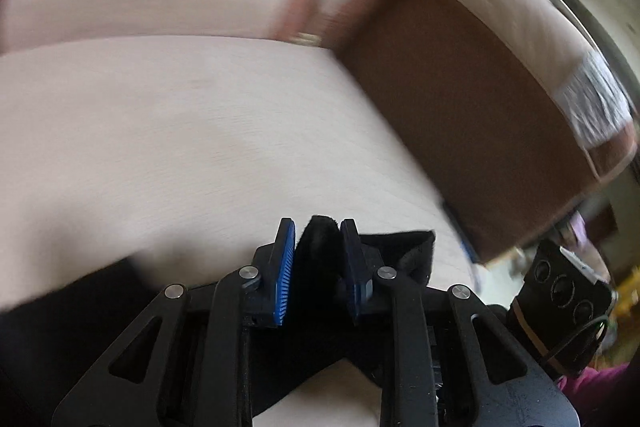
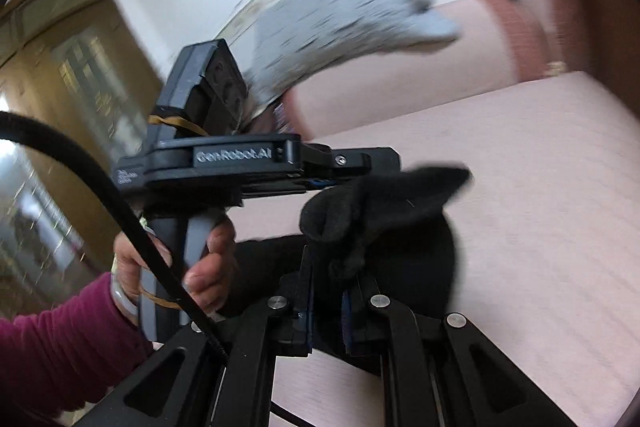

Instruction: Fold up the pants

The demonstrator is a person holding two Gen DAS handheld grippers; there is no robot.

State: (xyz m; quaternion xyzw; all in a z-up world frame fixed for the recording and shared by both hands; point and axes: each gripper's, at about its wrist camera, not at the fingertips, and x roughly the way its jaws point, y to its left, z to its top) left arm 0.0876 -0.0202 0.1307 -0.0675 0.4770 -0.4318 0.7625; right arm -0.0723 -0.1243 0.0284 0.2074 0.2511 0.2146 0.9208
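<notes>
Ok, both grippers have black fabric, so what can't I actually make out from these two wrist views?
- Pants: left wrist view, most of the garment lies under the left gripper.
- Fold state: right wrist view, the right gripper and bunched cloth cover it.
- Grey item on the sofa: motion blur, cannot identify.

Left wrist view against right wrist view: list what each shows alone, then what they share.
Only the left wrist view: the brown sofa armrest and the left tool closed on the black pants.

Only the right wrist view: the person's hand gripping the left tool's handle, the golden doors, and the right tool pinching the pants.

Both: the pants, the pink sofa cushion, the grey cloth.
</notes>
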